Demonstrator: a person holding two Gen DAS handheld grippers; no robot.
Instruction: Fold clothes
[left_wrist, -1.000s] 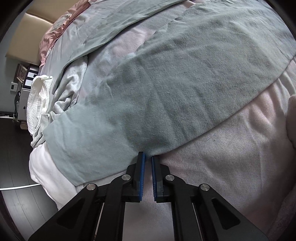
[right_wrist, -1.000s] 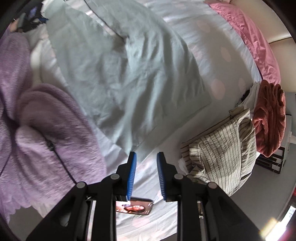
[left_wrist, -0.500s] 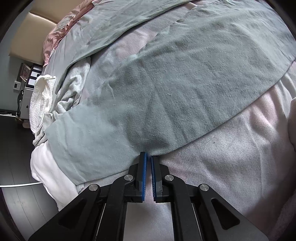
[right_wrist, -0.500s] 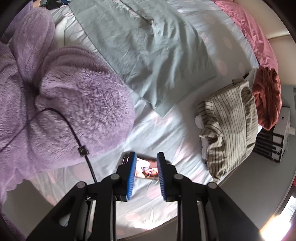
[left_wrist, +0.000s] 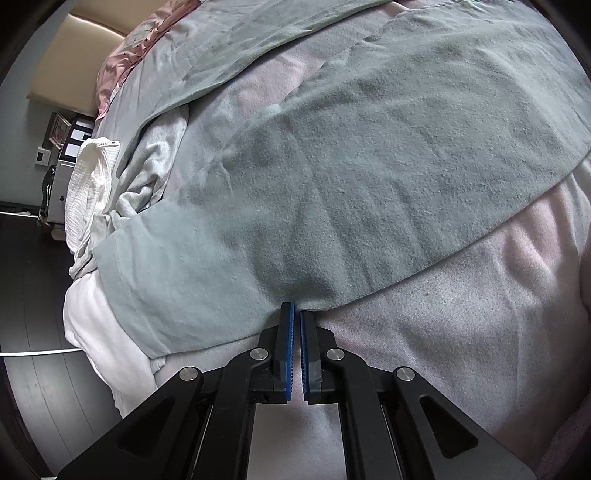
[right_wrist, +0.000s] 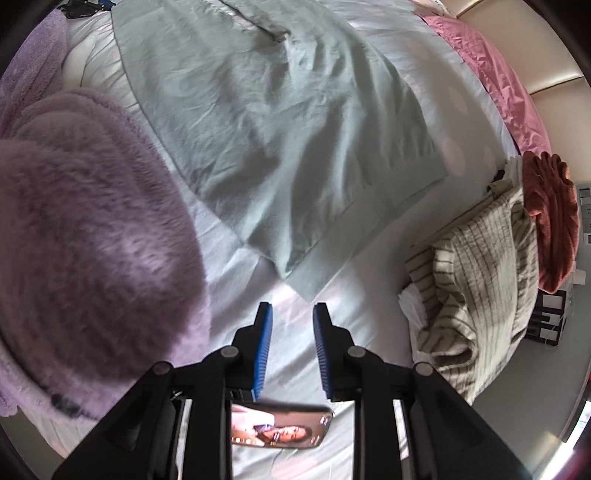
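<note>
The bed (right_wrist: 369, 332) carries the sage-green garment (right_wrist: 280, 122), spread flat across its middle. In the right wrist view the garment's near corner now lies just ahead of the right gripper (right_wrist: 291, 314); a second ago the same corner sat farther off, so this hand has dropped toward it. Its jaws stand partly apart with nothing between them. A phone (right_wrist: 280, 428) lies on the sheet beneath. The left gripper (left_wrist: 296, 314) has narrowed from a small gap to nearly shut, pinching the hem of the garment (left_wrist: 332, 184). Judgement: one edge is secured; the second corner is next.
</note>
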